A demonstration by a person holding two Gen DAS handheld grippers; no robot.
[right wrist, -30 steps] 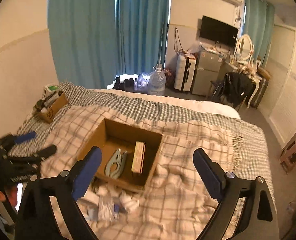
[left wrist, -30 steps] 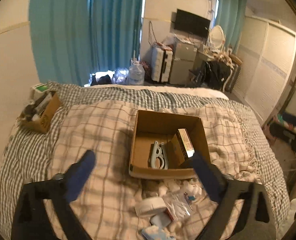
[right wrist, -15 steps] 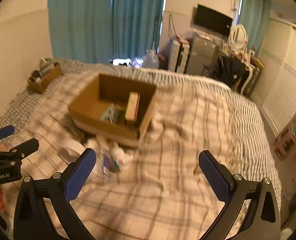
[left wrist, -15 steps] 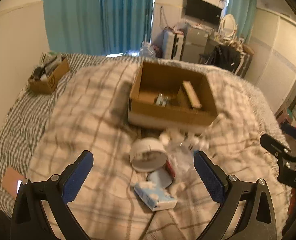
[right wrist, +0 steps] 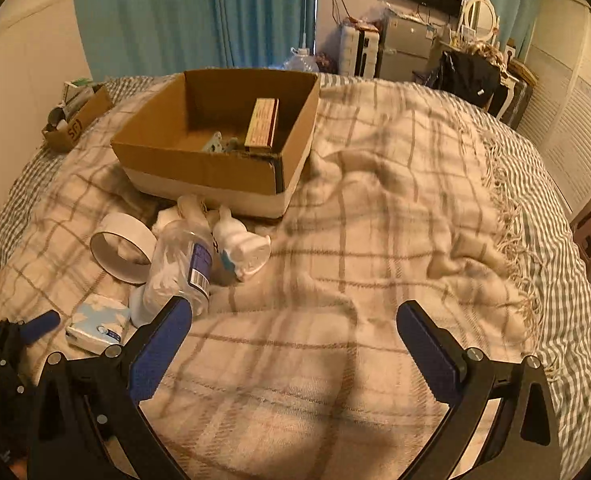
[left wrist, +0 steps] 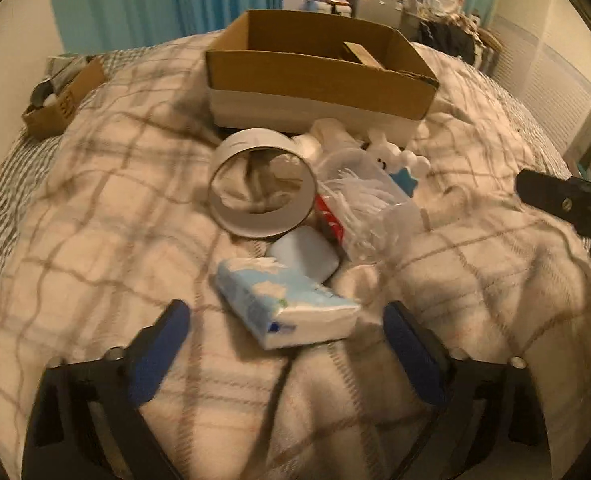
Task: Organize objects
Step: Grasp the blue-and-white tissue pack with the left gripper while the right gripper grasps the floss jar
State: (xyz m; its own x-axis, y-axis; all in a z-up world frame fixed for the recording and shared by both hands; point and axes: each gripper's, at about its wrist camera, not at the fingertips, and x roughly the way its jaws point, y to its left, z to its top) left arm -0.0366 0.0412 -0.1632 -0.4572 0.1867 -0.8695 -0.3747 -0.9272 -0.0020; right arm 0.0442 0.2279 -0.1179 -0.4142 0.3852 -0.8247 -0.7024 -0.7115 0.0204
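A: What is the left gripper [left wrist: 285, 320] doing?

B: It is hanging spread wide and grasping nothing, low in the frame, with the tissue pack [left wrist: 283, 306] lying between its blue fingers [left wrist: 157, 356] on the plaid blanket [left wrist: 95, 216].

A: And the rest of the clutter?

B: Just above the pack, a white tape roll [left wrist: 261, 182] is standing tilted at the centre, touching a clear plastic container [left wrist: 365, 204] to its right. A white toy figure [right wrist: 241, 246] is lying by them, just in front of the cardboard box [left wrist: 315, 84] sitting at the upper centre.

A: Is anything sitting in the box?

B: In the right wrist view, a slim upright carton [right wrist: 261, 122] and a pale blue item [right wrist: 215, 144] are resting inside.

A: And the right gripper [right wrist: 293, 346]?

B: It is likewise released and gaping, hovering over bare blanket at the lower centre, well apart from the pile at the left of its frame.
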